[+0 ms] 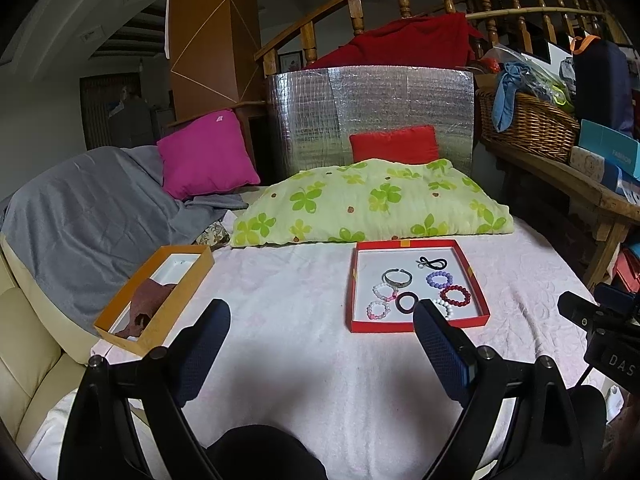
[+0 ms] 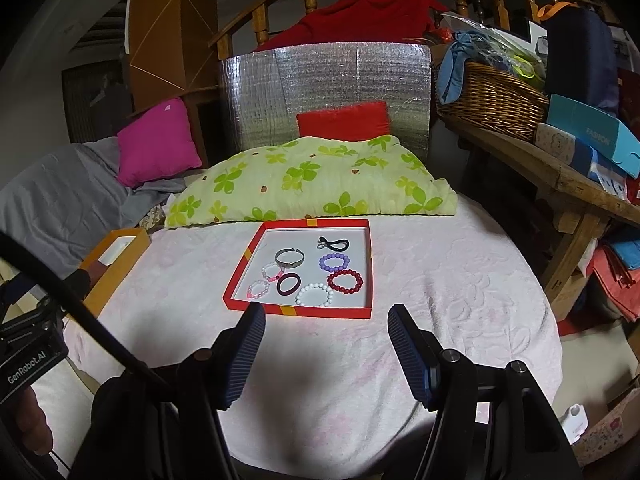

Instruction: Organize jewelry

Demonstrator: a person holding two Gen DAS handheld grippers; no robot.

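Bed (image 2: 440,264) with pink cover carries red tray (image 2: 296,312) of bracelets, orange box (image 1: 188,292) far left. Right gripper (image 2: 326,320) spread, empty, tray straight ahead, nearer. Left gripper (image 1: 322,316) spread, empty, between box and tray.

A broad stretch of bare pink bedspread (image 2: 420,280) lies open between the near edge and the red tray (image 2: 304,311), whose low rim is the only barrier on that approach. The orange box (image 1: 188,296) bounds the left side, with bare cover between the two. The green pillow (image 2: 312,180) closes off the far side, just behind the tray. A cluttered wooden bench (image 2: 560,176) walls the right.
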